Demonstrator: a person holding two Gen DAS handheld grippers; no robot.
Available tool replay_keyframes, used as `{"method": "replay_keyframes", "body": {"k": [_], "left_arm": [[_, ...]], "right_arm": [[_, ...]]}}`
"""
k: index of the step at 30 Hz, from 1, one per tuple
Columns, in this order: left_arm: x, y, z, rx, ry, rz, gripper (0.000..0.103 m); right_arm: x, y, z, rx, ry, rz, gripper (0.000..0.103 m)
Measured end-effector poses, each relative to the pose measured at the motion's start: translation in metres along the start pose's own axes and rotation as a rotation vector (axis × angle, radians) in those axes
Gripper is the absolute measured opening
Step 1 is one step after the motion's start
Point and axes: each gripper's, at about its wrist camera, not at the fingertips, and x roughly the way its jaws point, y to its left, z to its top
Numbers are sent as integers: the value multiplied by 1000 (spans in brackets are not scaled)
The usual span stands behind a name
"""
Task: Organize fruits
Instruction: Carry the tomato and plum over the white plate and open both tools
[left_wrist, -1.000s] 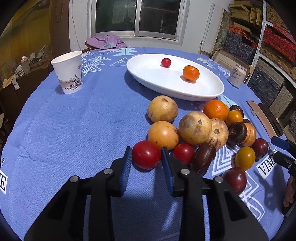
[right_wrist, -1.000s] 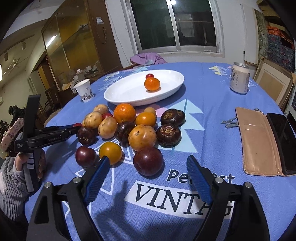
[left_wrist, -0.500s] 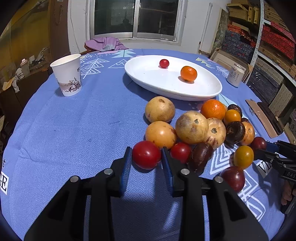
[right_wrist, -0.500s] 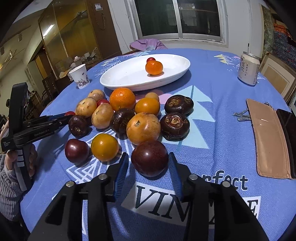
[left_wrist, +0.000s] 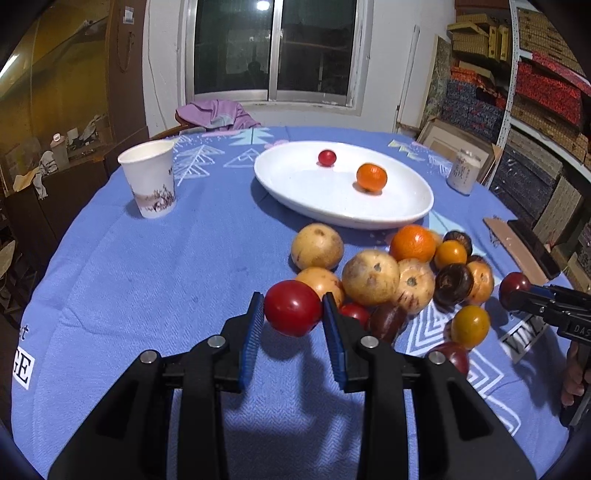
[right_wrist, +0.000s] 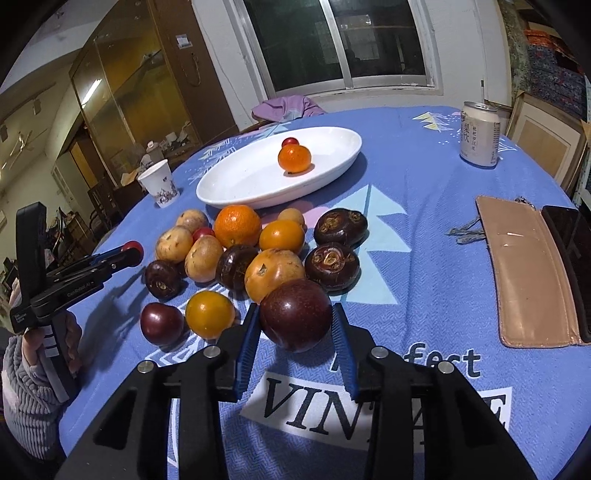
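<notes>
Both tools lifted since half-second earlier. Left tool (left_wrist: 293, 314) stayed clamped on red tomato (left_wrist: 293, 308), now off desk (left_wrist: 147, 266). Right tool (right_wrist: 294, 326) closed on dark plum (right_wrist: 295, 314), also raised. Next likely white dish (left_wrist: 343, 218), holding two fruits.

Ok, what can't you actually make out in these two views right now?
- Can label: right wrist view, print too small to read.
- Tablecloth lettering: right gripper and plum cover part of it.
- Phone: cut off by the right edge.
- Small tomato on the plate: half hidden behind the orange.
</notes>
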Motion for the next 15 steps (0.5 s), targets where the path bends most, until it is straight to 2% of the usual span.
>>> {"method": "replay_keyframes", "body": {"k": [3,7,10,15], "left_arm": [[-2,0,19,-13,-9,-10,32],[8,-8,63,-10,-20,-14,32],[24,-17,88,-8,-19,-15,32],[66,-29,114,-26,12,-34,32]], "right_arm": [[-6,-3,20,20,-8,28,40],[-4,7,64,-32,-31,-3,39],[16,17,100,-52,-32,-8,39],[67,25,131,-61,23,-10,39]]}}
